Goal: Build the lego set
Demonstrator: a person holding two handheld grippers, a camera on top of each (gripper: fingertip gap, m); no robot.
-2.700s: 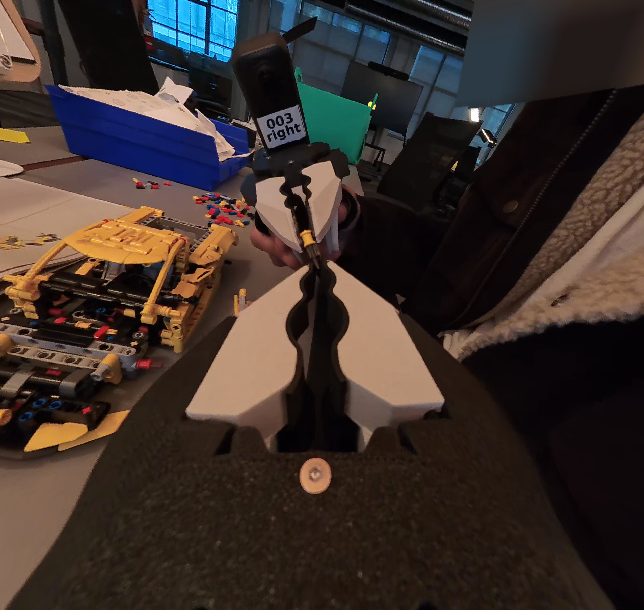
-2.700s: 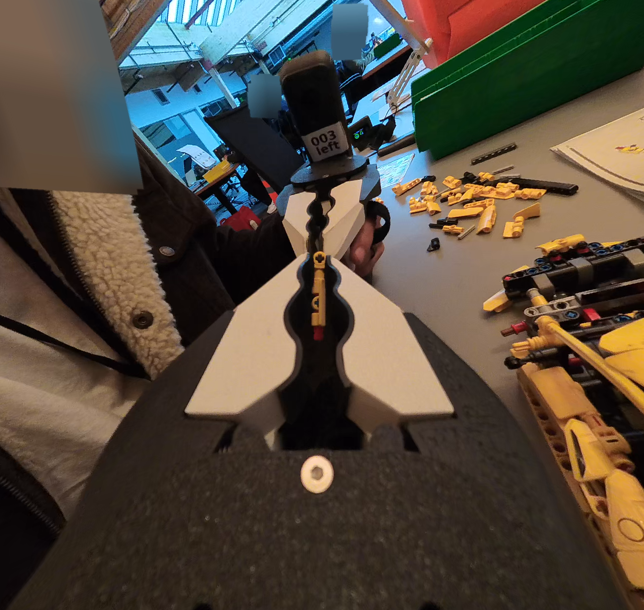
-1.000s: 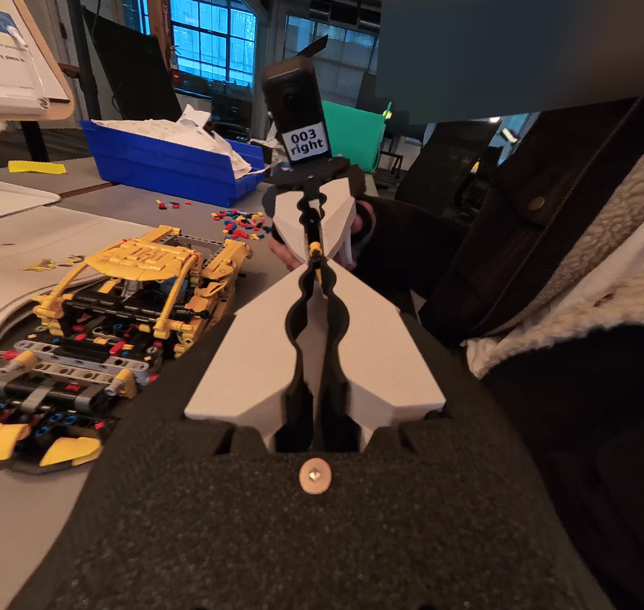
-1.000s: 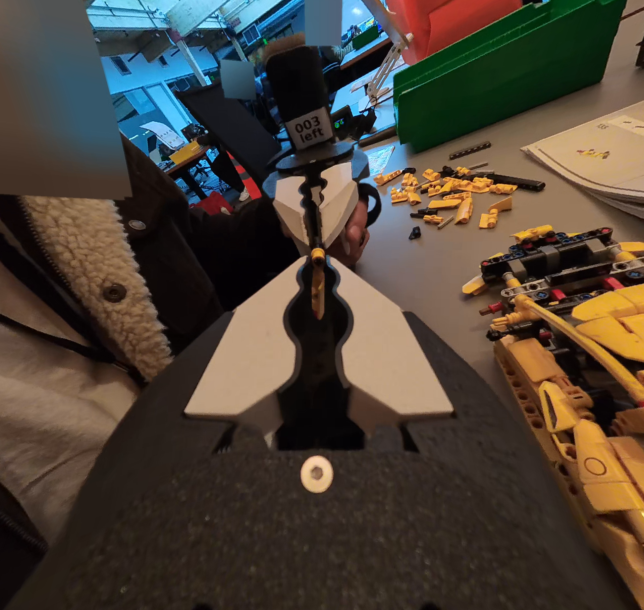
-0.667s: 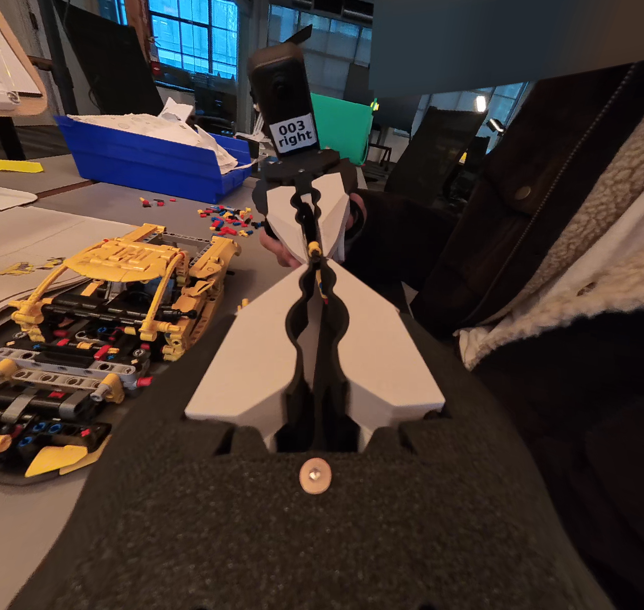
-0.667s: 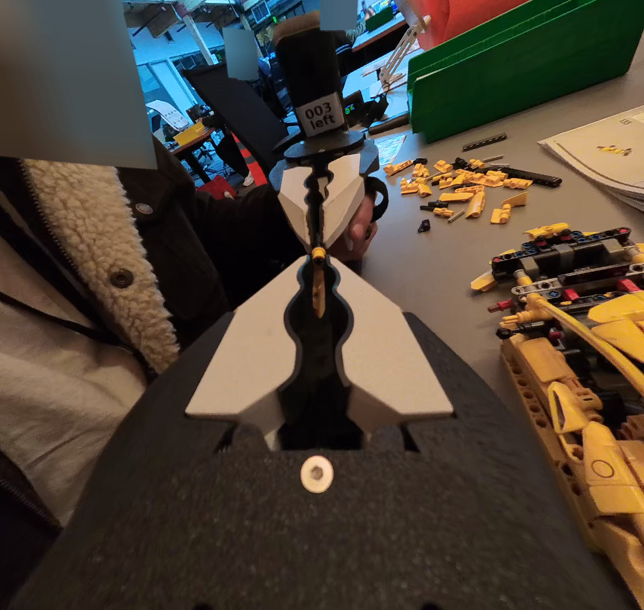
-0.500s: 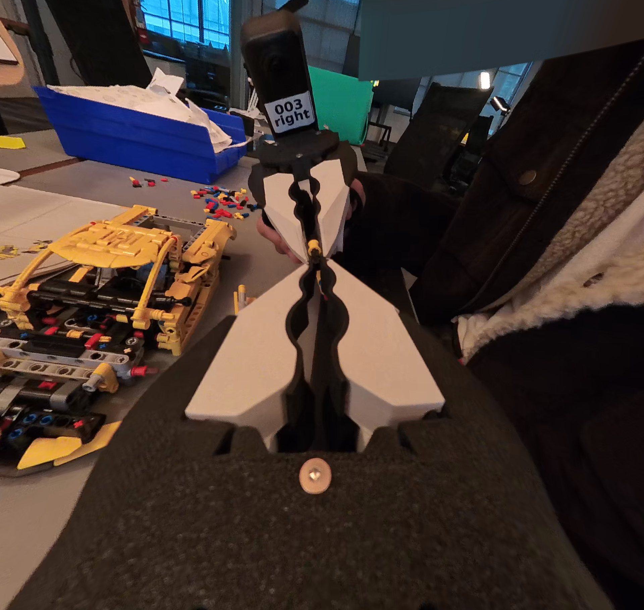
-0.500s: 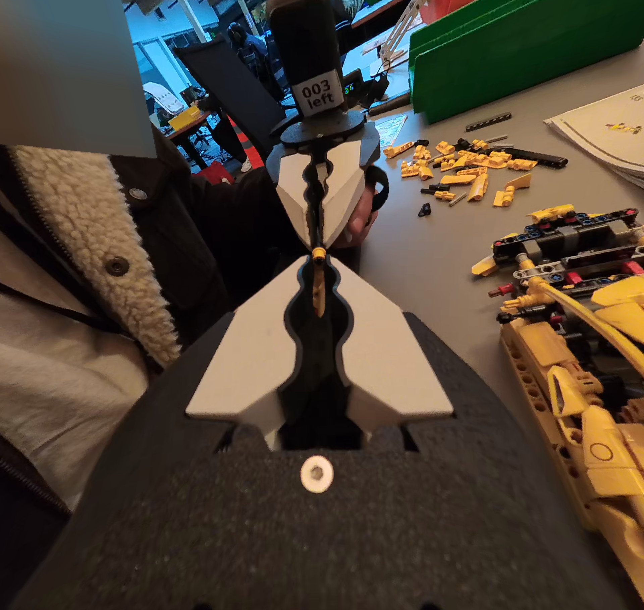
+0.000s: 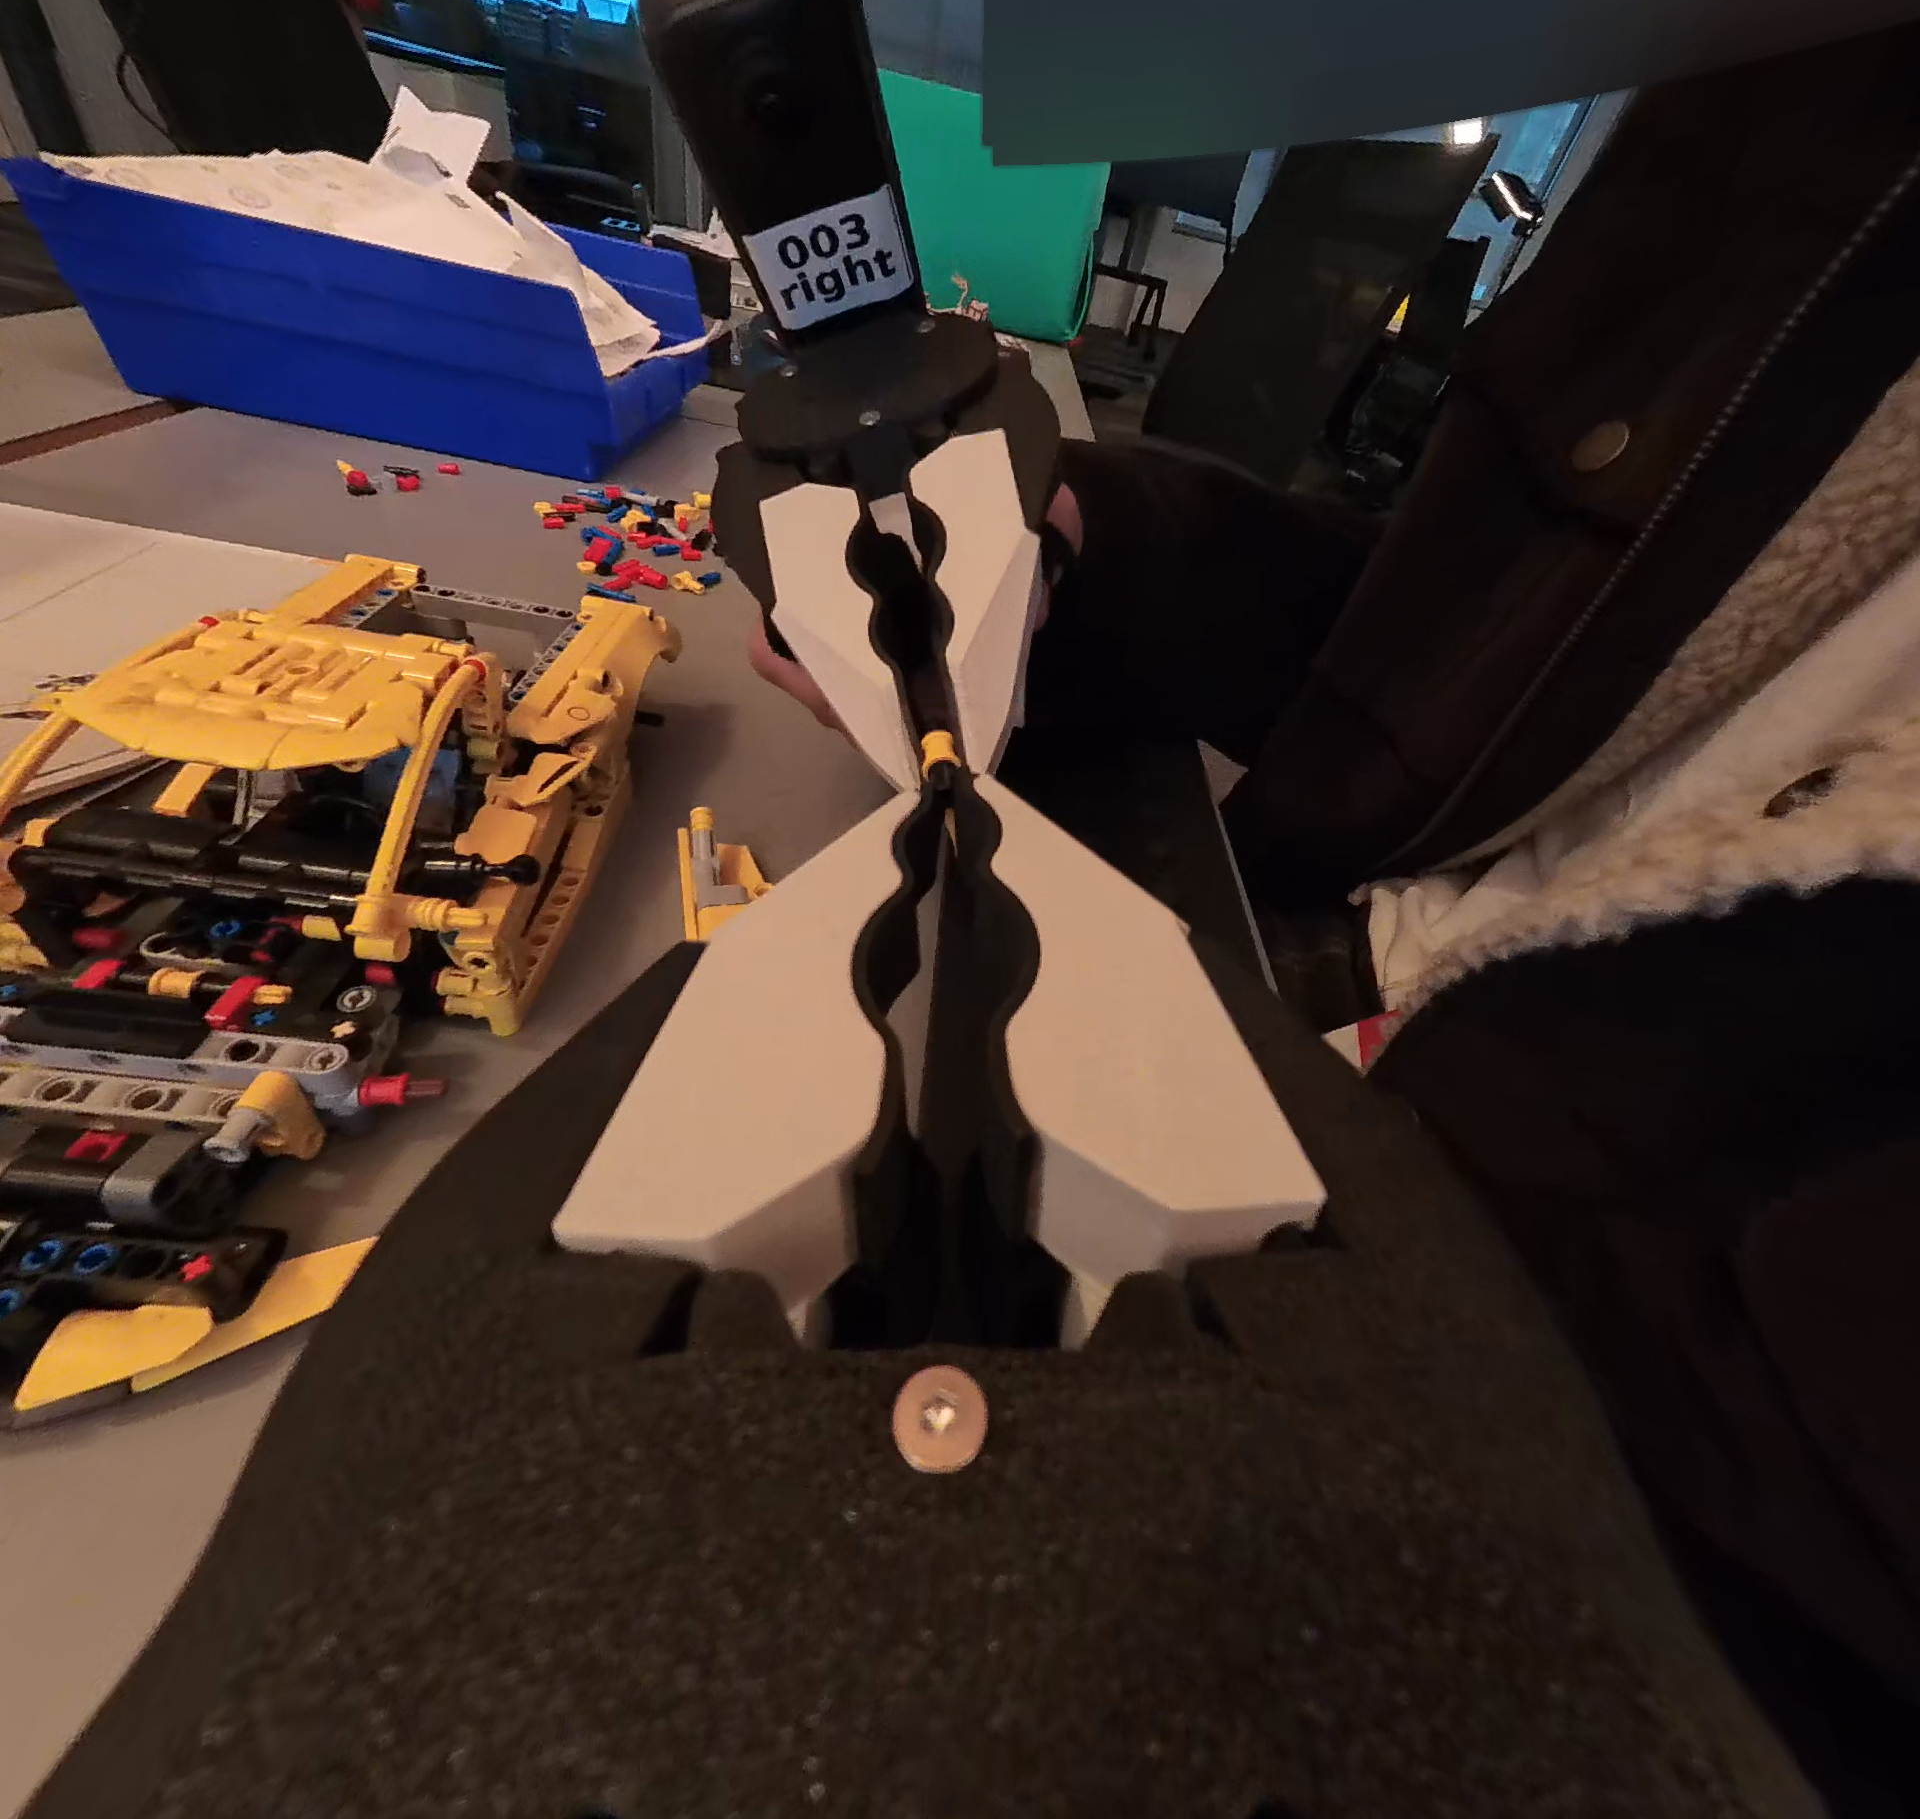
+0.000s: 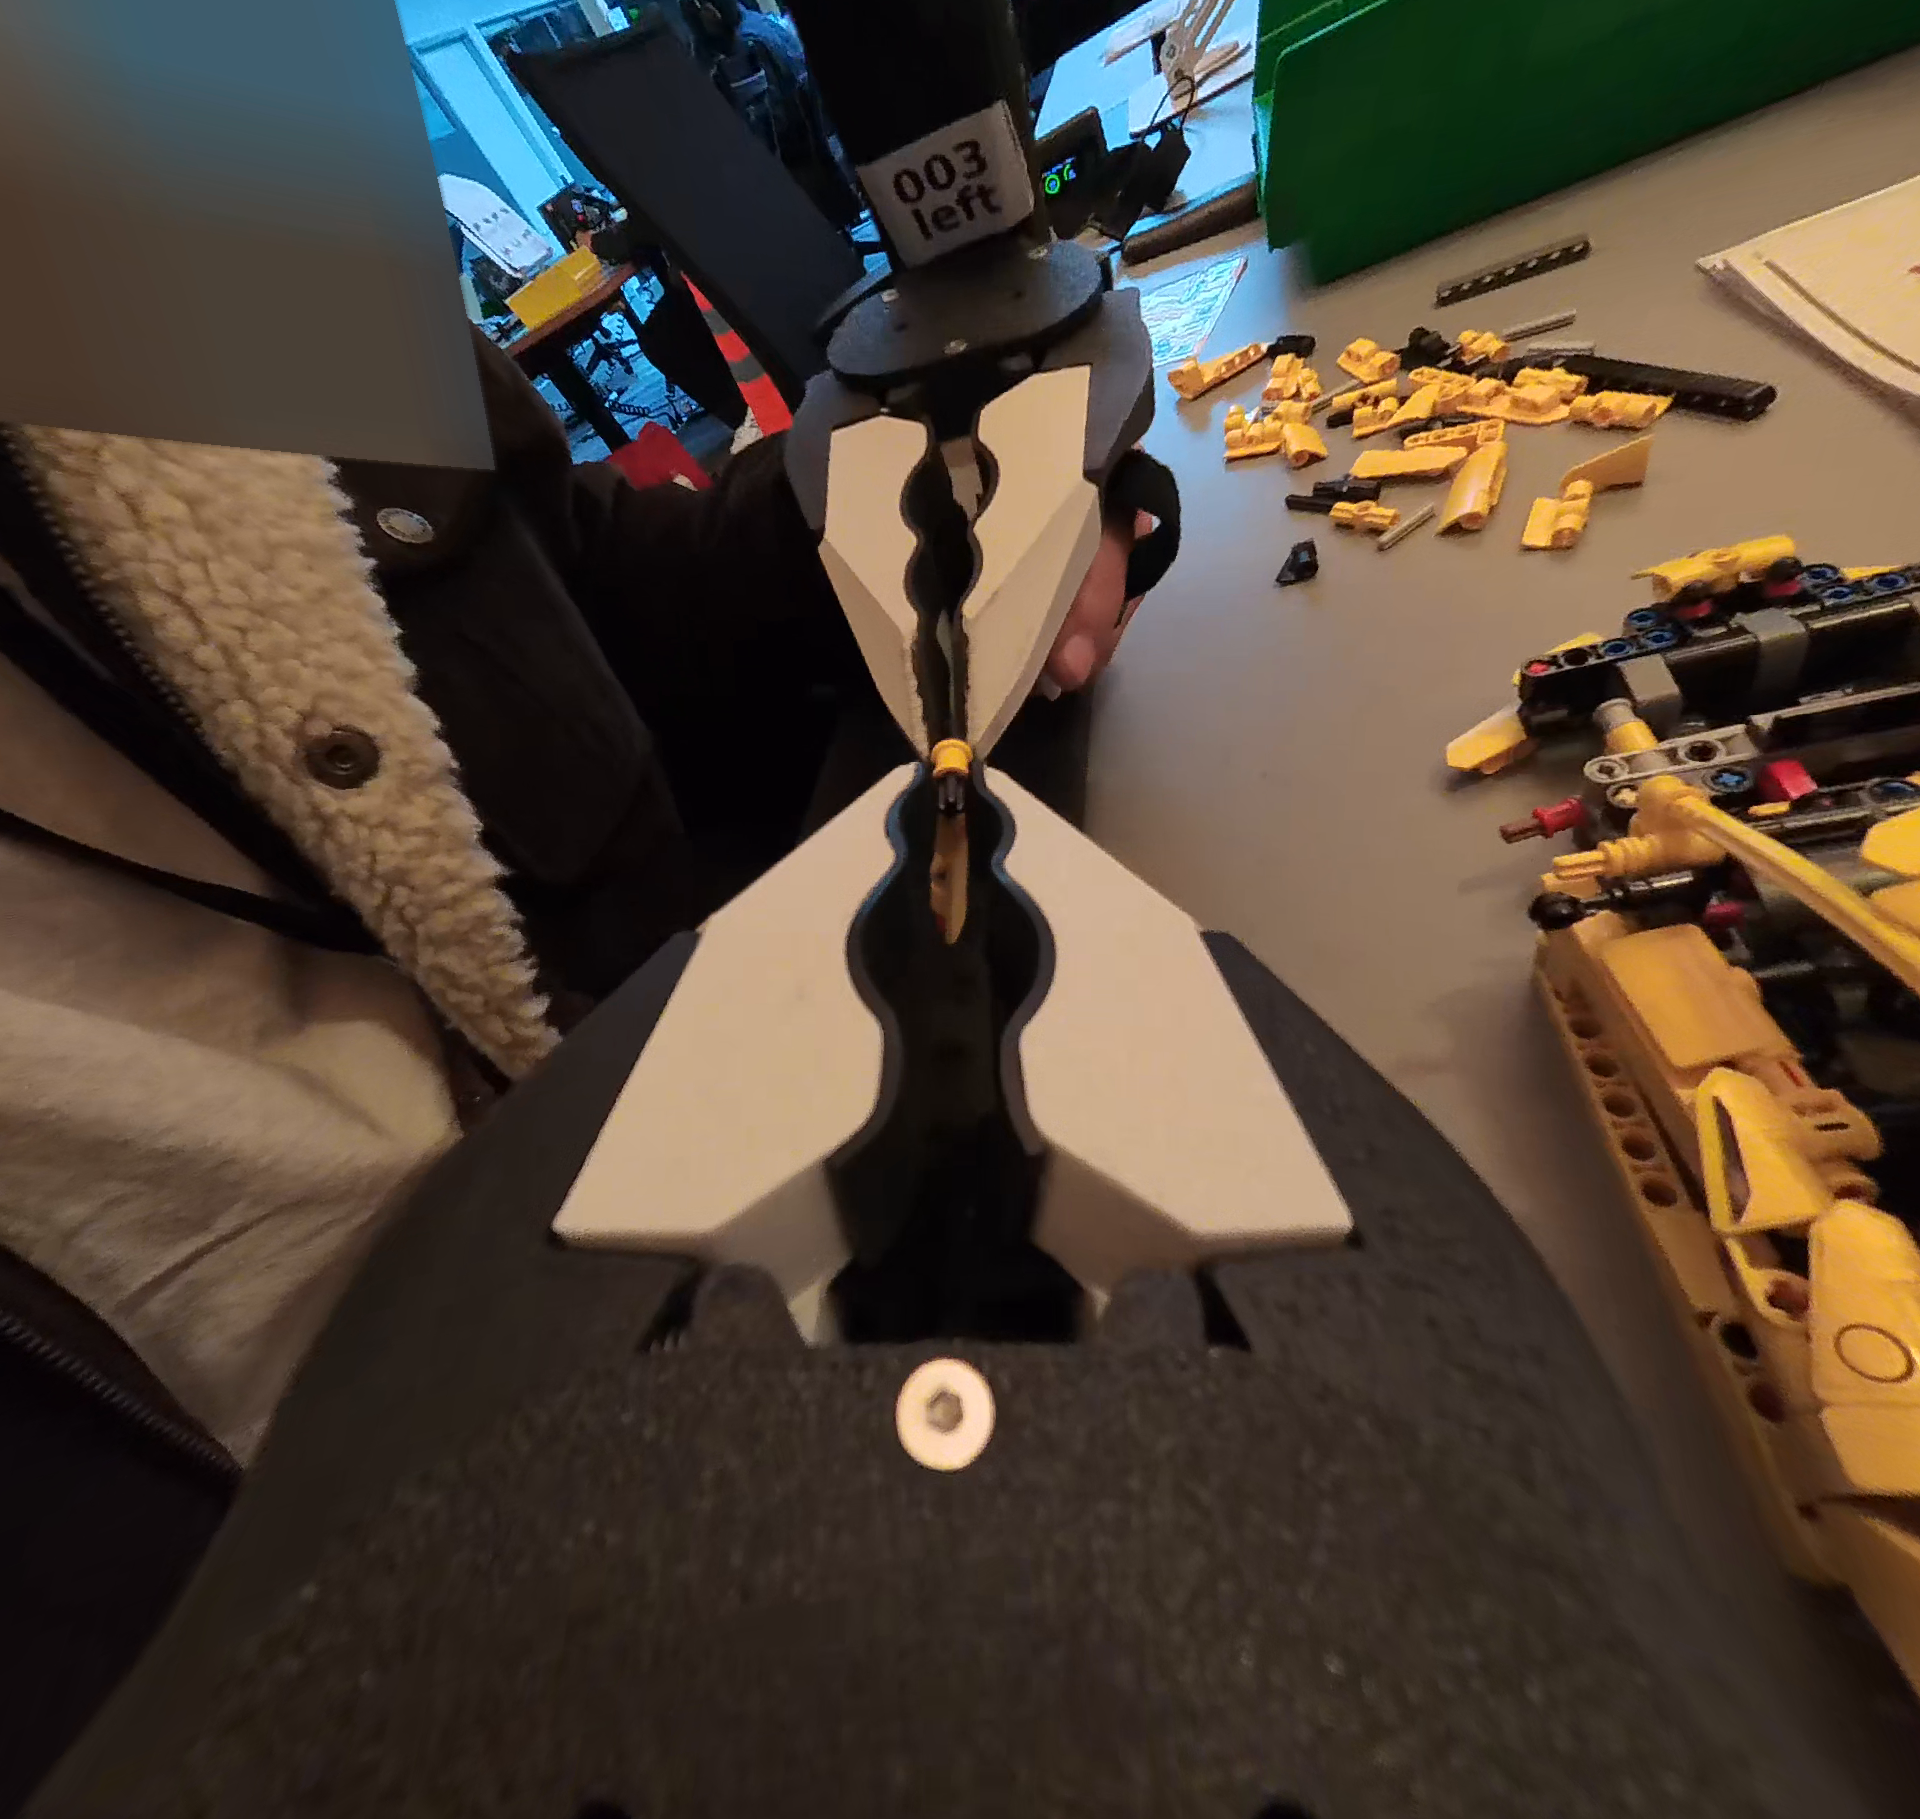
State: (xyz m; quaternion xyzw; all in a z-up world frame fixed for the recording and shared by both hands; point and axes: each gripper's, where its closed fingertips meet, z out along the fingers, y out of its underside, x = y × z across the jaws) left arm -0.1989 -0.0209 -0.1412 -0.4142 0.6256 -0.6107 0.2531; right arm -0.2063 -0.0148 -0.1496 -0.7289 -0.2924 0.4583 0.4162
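Jaws first: those of the right gripper (image 10: 948, 782) are pressed together on a slim yellow lego beam (image 10: 948, 881) that stands on edge in the slot between the pale fingers (image 10: 769, 1042). A black pin with a yellow bush (image 10: 950, 757) on it sticks out past the tips. Straight ahead, tip to tip, the left gripper (image 10: 940, 720) meets it, its jaws also drawn together, apparently pinching that same pin; the exact contact is too small to tell.

Compared with a few seconds ago, the beam's face and a red end no longer show. It has been turned edge-on and the two grippers have closed up until their tips almost touch, the far one now looming larger. My reading is that the pin is being pushed home into the beam in mid-air, and that this sub-assembly is close to seated. A skewed push could pop the small piece out of either pinch.

Beyond, on the grey worktop (image 10: 1299, 834), the half-built yellow lego car (image 9: 312, 782) lies well apart from the grippers, with a small yellow part (image 9: 717, 865) just beside it. Farther off sit loose yellow pieces (image 10: 1423, 429), a scatter of small red and blue pins (image 9: 634, 543), a blue bin (image 9: 343, 335) of papers and a green bin (image 10: 1558, 76).
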